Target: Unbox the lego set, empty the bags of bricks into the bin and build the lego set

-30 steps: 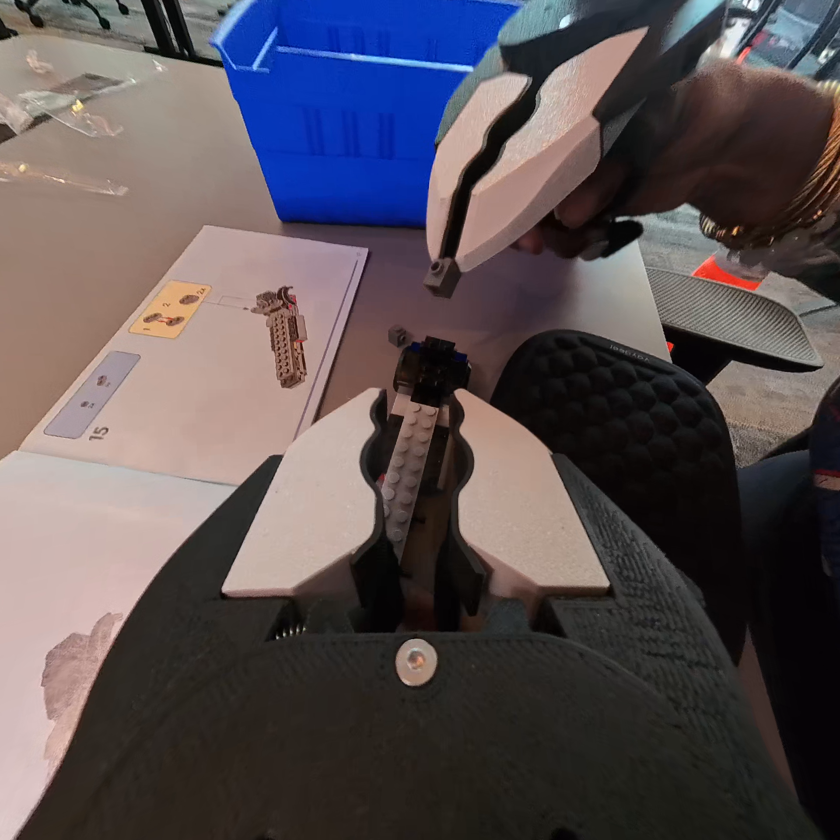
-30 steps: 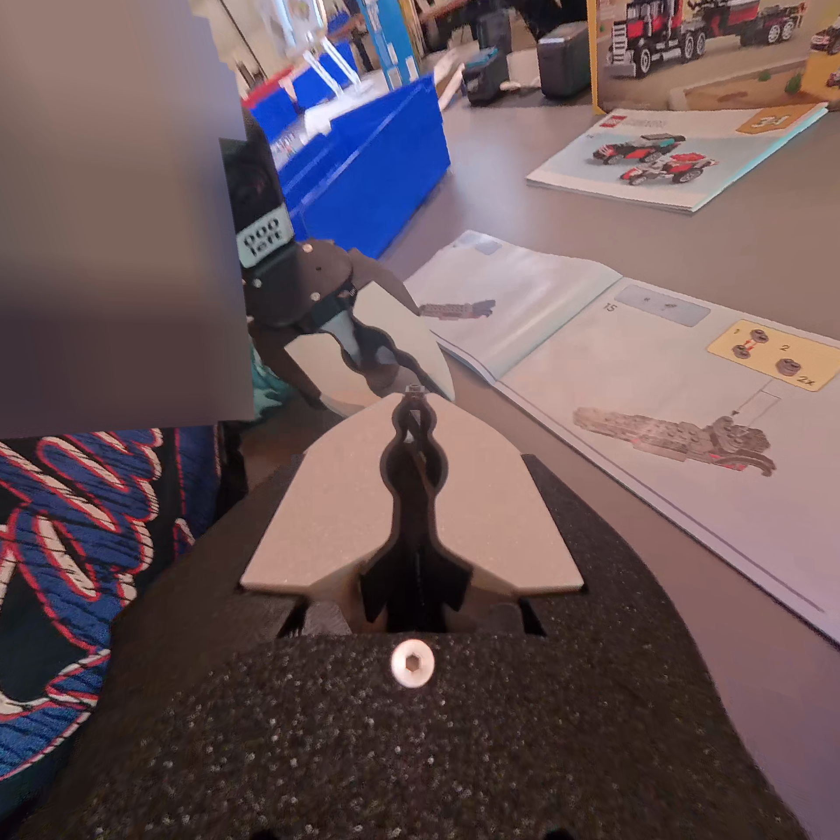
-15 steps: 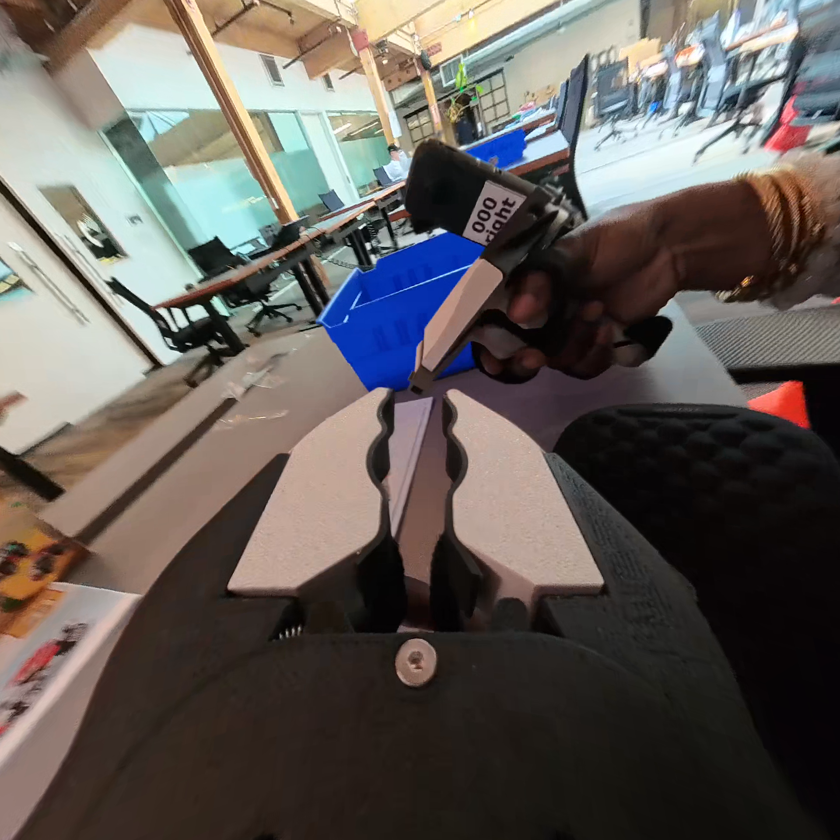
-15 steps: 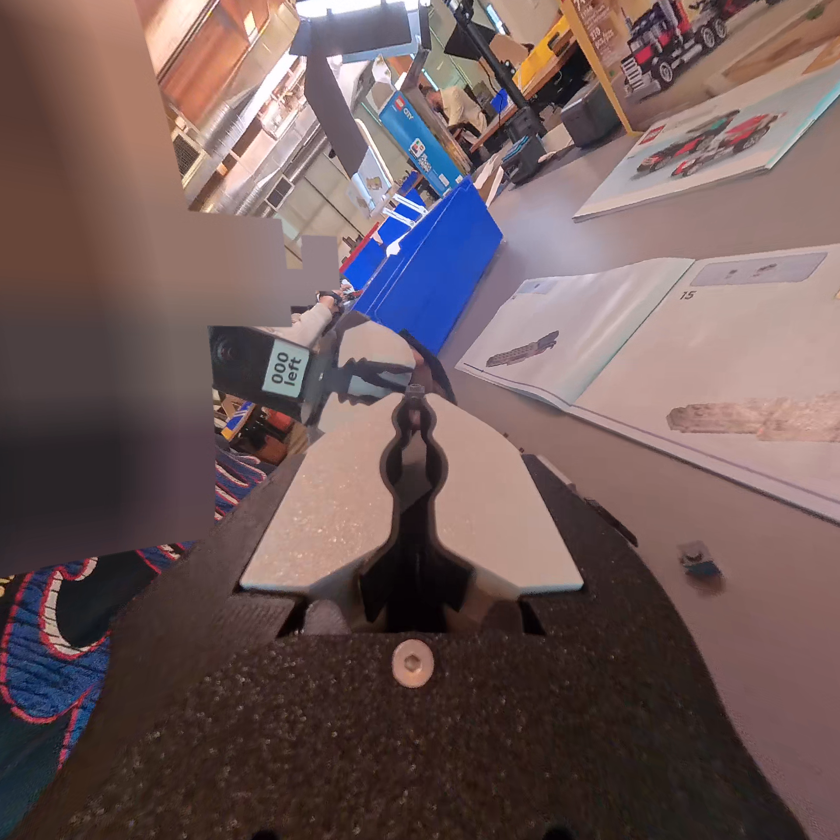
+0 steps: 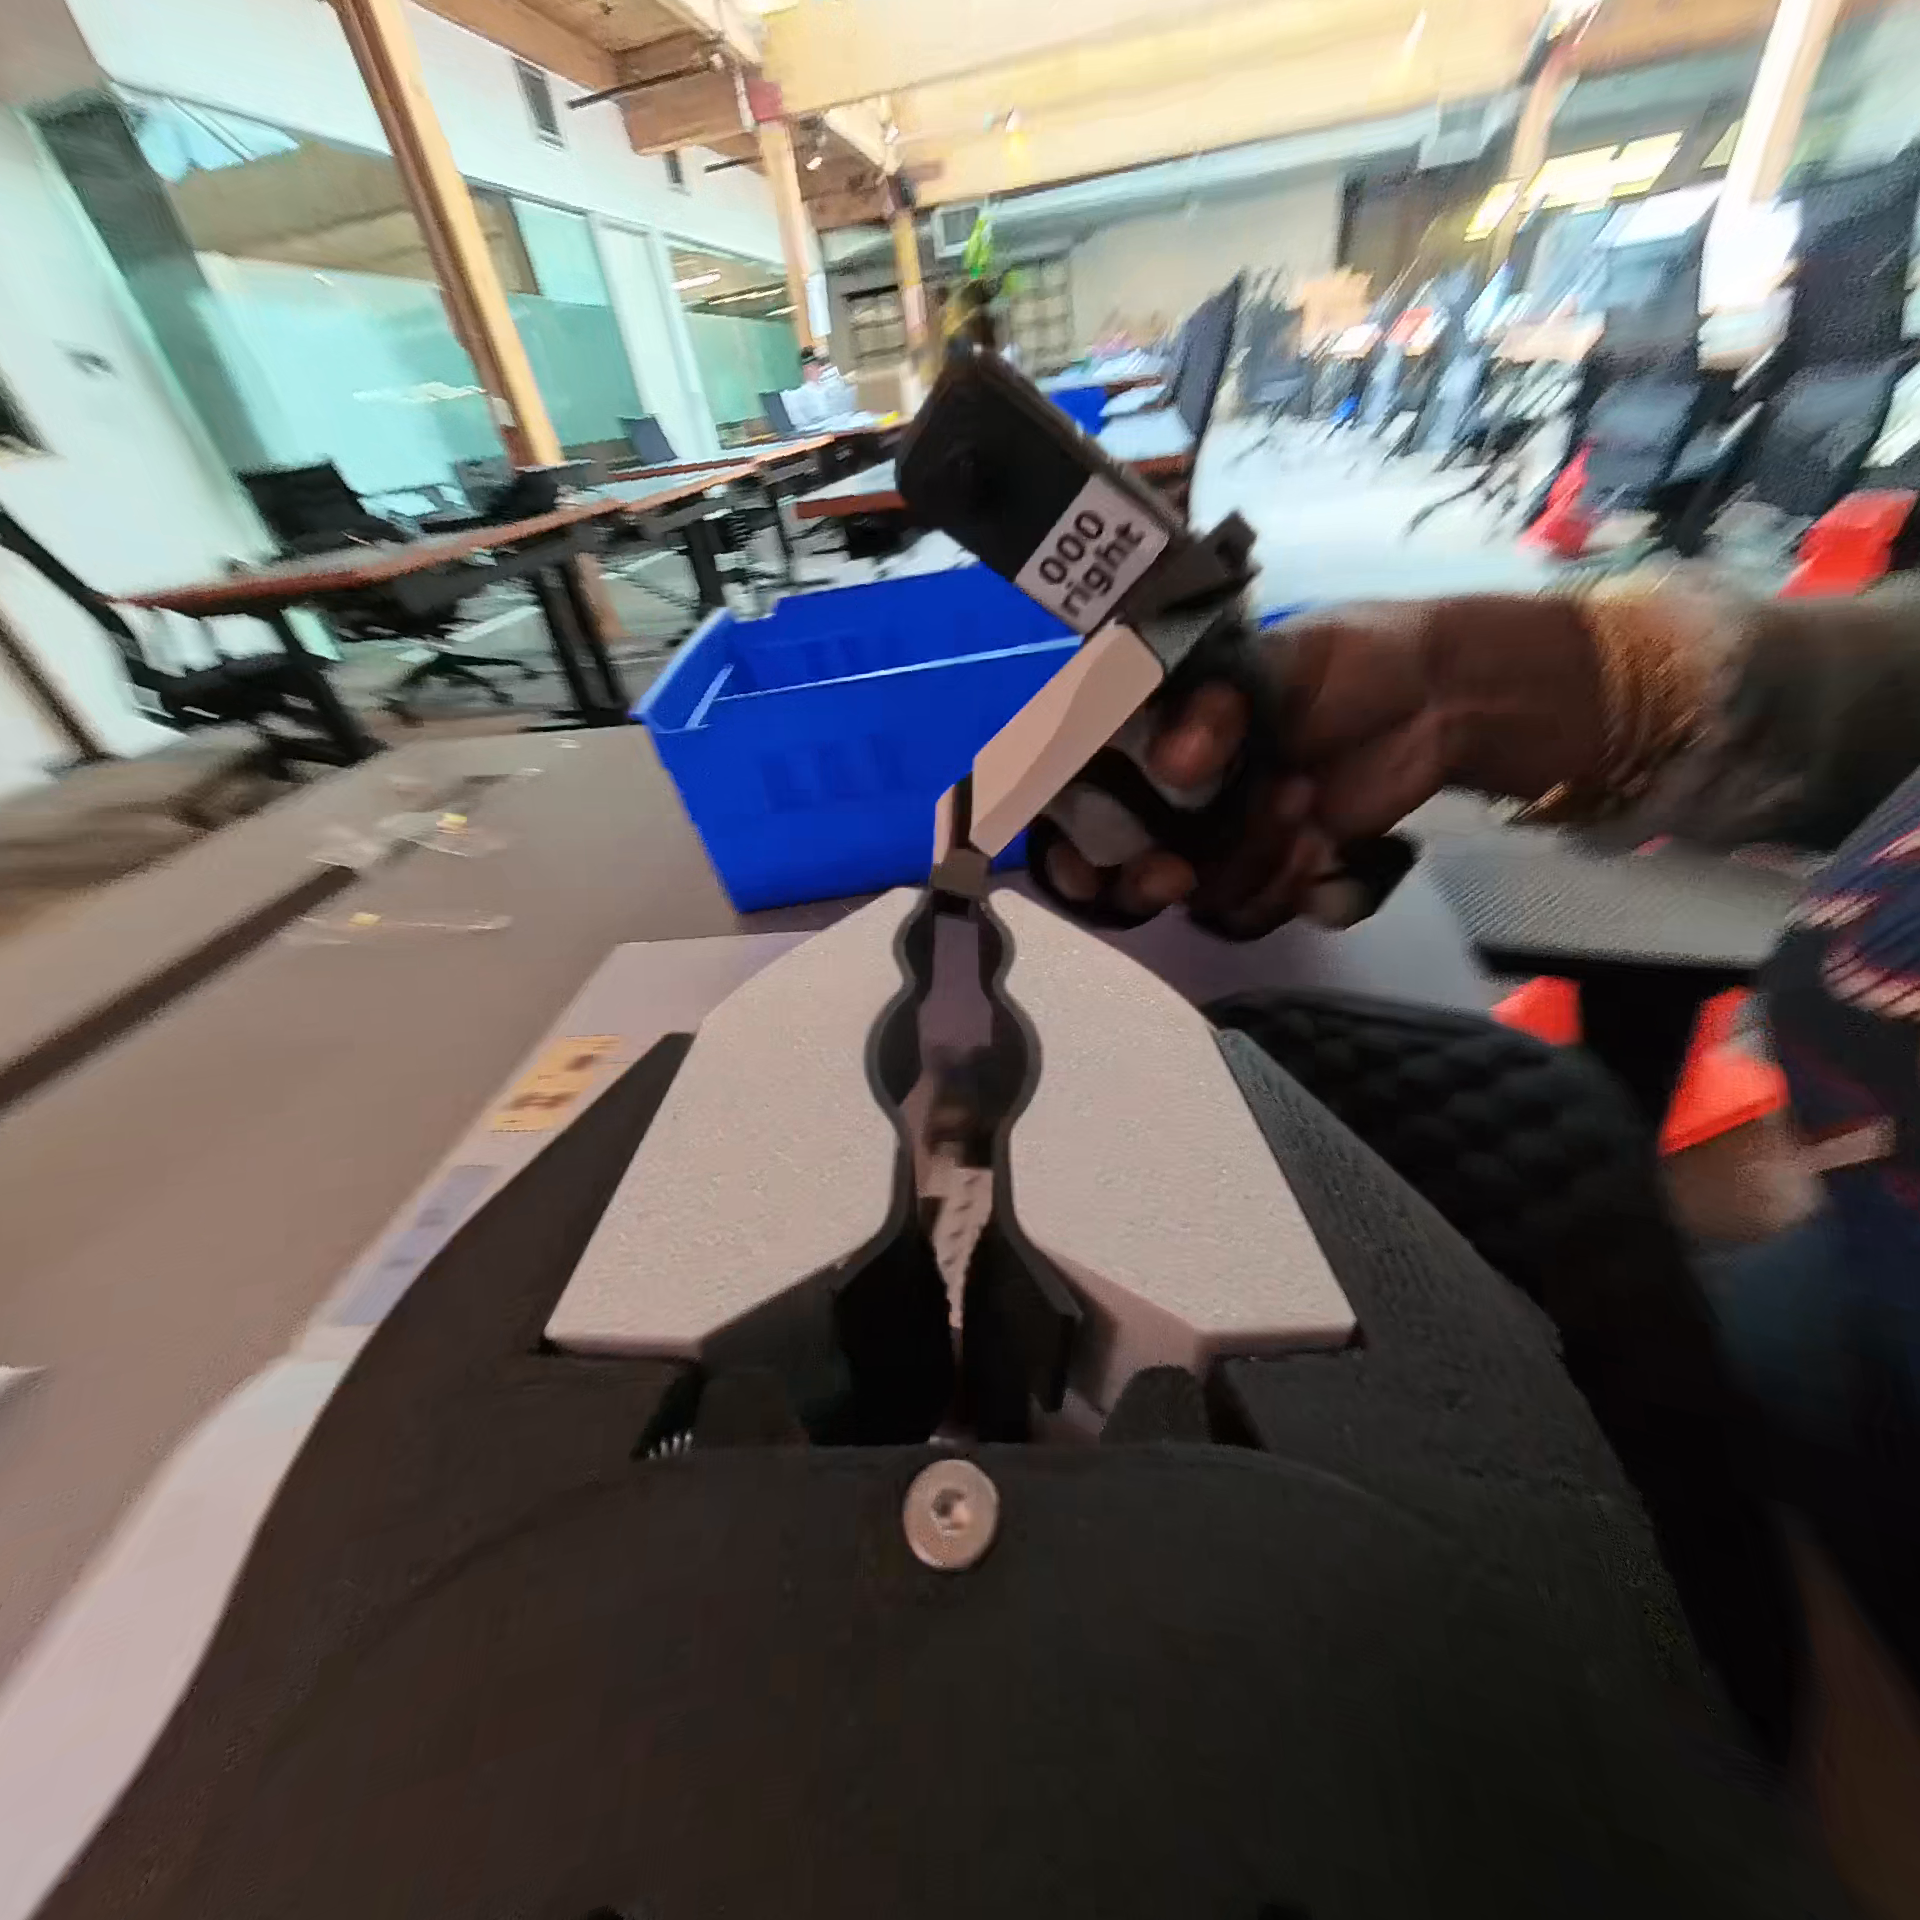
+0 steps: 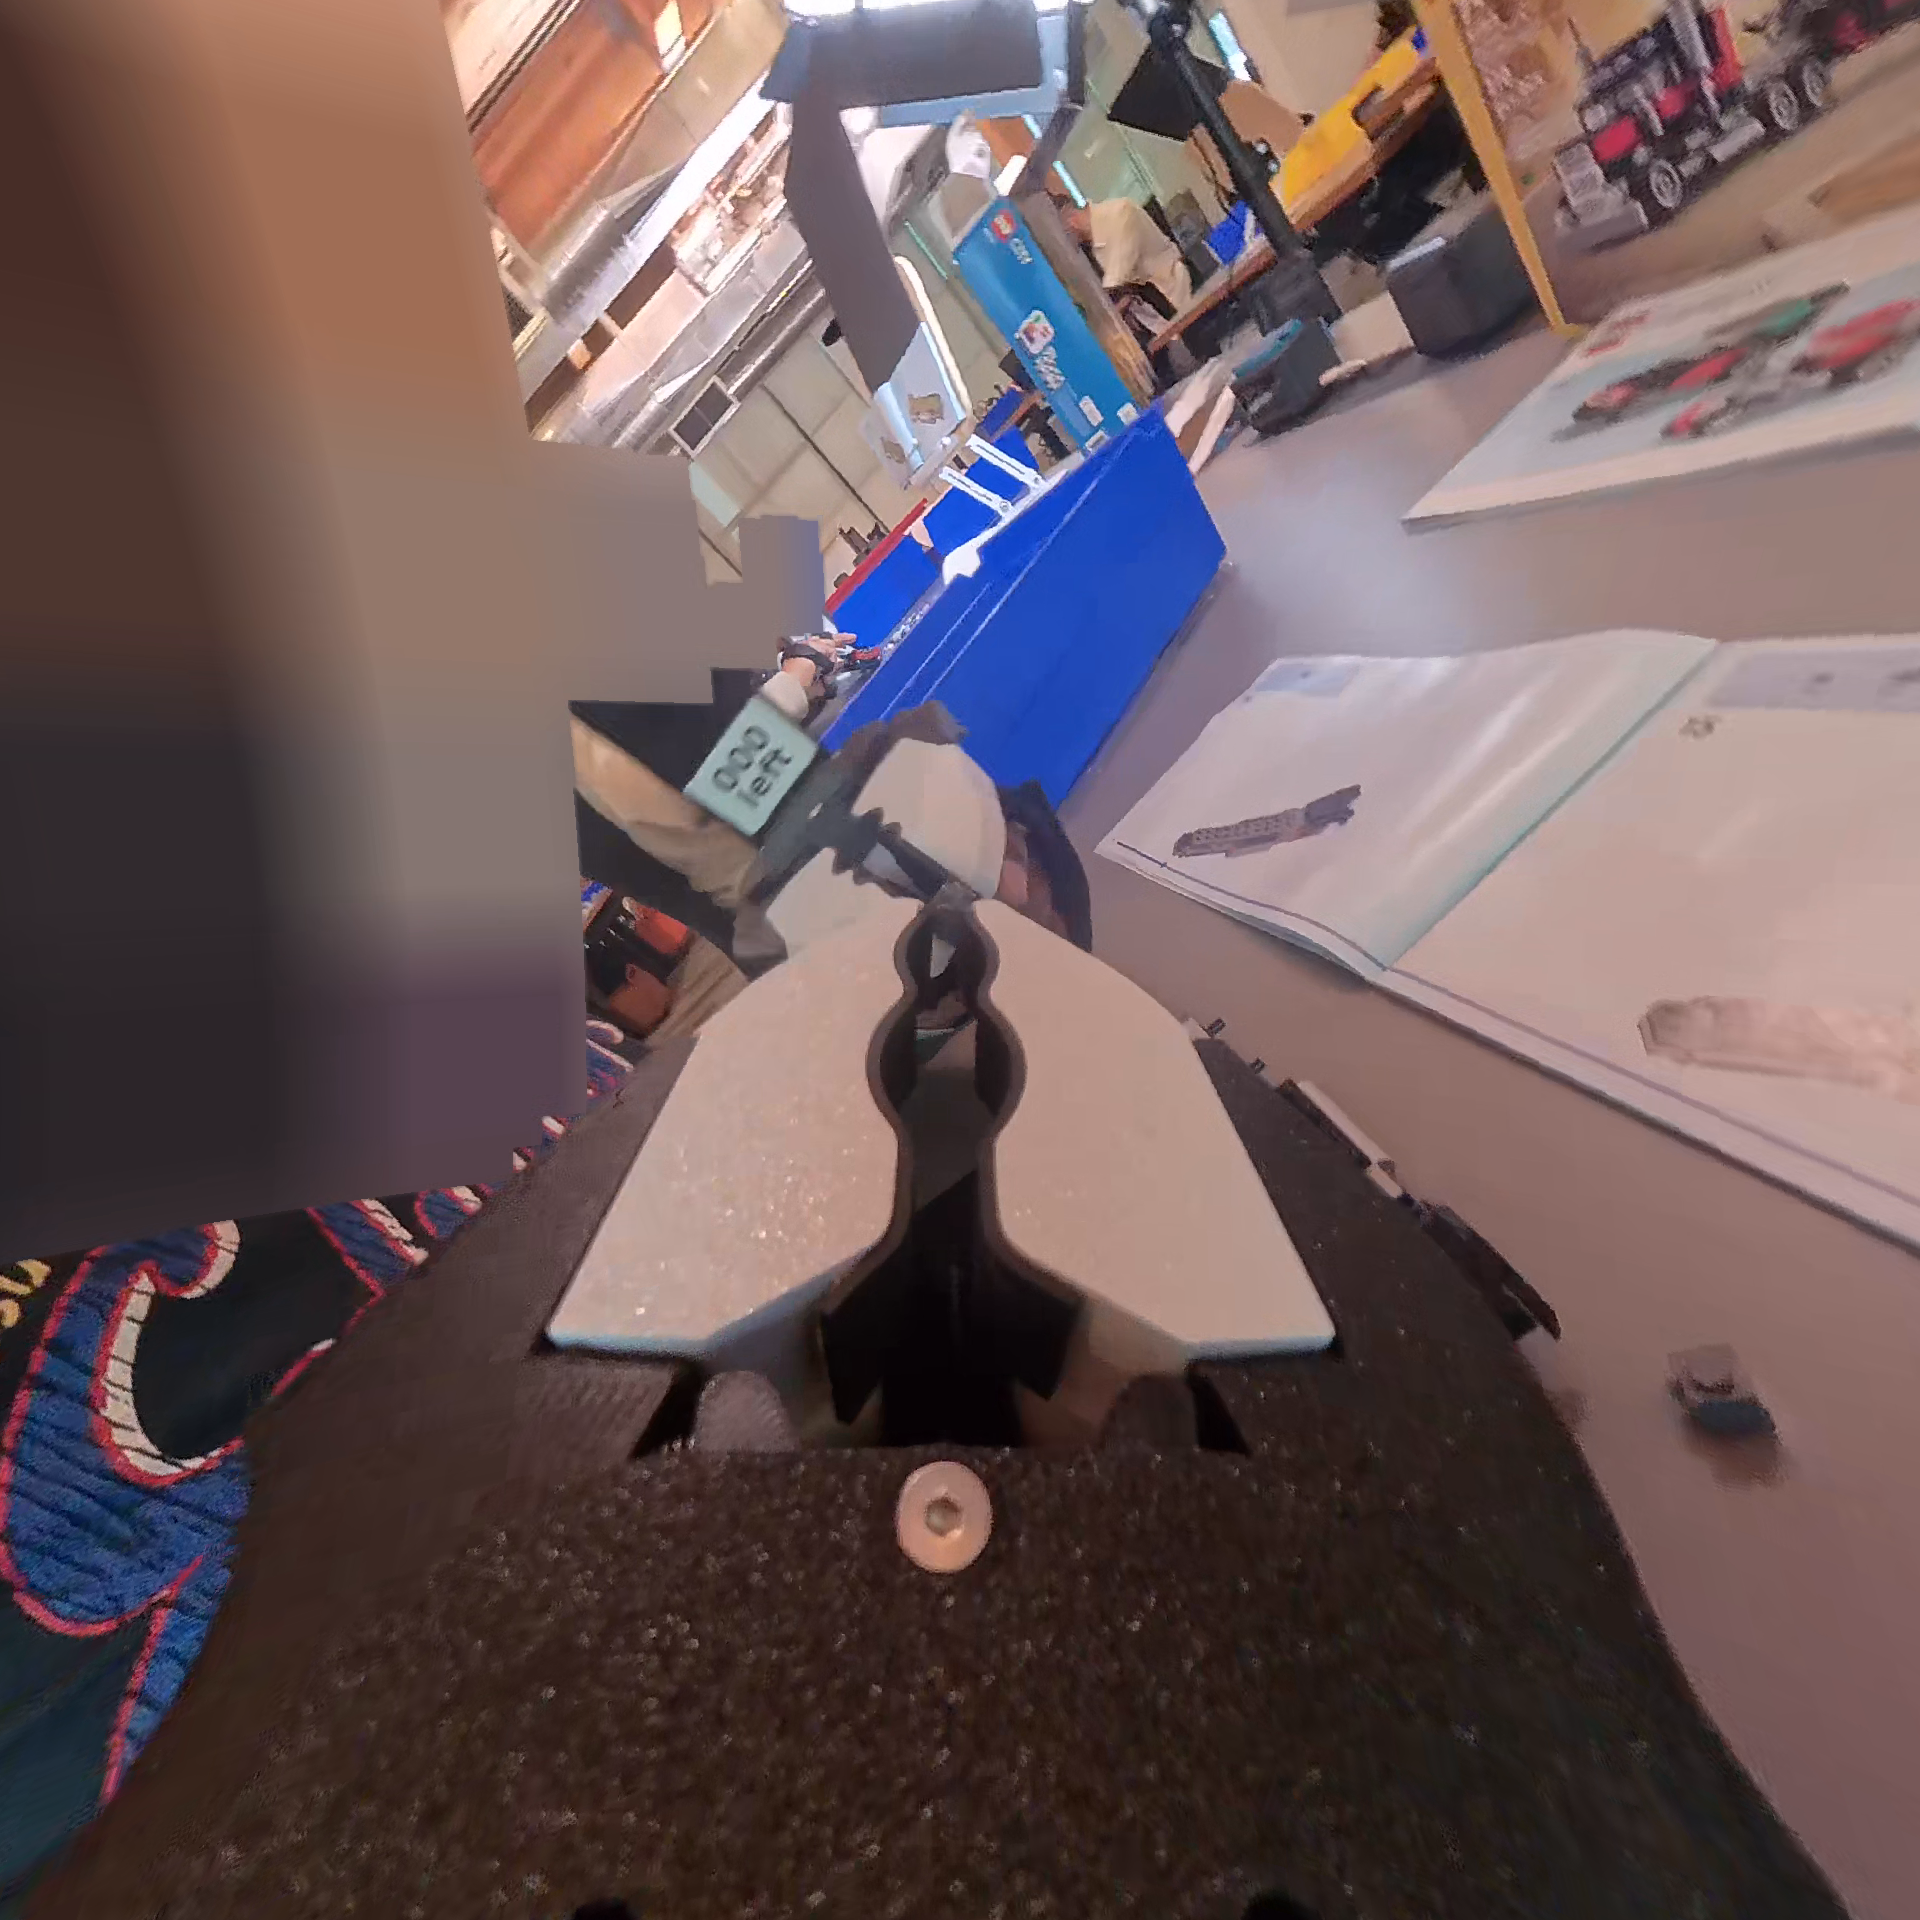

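Open office, grey table [image 5: 260,1091], blue bin [image 5: 831,748] contents hidden, left gripper [image 5: 951,925] jaws pinching lego assembly [image 5: 961,1122], right gripper [image 6: 940,925] jaws pinching small grey brick [image 5: 958,871].

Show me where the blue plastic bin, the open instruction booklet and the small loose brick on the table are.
Blue plastic bin [image 5: 831,769]: left wrist view, front wall.
Open instruction booklet [image 6: 1455,821]: right wrist view, left page.
Small loose brick [image 6: 1720,1403]: right wrist view, its top.

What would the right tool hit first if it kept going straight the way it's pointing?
Most likely the left tool, or the gray build it holds: the right tool's tips, pinching a small gray brick, sit right at it. Whether they already touch is unclear.
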Tool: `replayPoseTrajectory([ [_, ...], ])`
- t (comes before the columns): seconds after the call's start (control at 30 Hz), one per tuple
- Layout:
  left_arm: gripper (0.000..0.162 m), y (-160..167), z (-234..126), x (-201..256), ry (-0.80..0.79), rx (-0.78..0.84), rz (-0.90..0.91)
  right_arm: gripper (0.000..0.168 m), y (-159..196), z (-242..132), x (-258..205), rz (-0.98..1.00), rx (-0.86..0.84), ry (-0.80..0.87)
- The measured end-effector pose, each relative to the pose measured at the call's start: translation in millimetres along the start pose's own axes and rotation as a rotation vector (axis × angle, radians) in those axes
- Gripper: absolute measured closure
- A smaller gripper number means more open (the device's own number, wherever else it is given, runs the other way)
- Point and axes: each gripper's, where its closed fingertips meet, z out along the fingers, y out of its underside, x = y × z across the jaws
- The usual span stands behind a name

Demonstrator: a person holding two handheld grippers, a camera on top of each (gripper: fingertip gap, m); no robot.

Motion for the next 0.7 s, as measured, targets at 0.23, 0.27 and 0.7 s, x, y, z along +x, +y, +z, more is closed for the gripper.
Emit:
replayPoseTrajectory([
  [0.23, 0.154, -16.1, -9.0, 6.0, 0.240, 0.150, -0.469, 0.158, -5.0, 1.5, -11.0, -0.486, -0.127, 0.089],
  [0.27, 0.154, -15.8, -9.1, 5.8, 0.251, 0.152, -0.501, 0.158, -4.7, 1.7, -13.3, -0.584, -0.169, 0.104],
  [0.7, 0.154, -11.9, -7.8, 11.7, 0.290, 0.126, -0.531, 0.163, -1.6, 5.4, -18.7, -0.683, -0.362, 0.093],
])
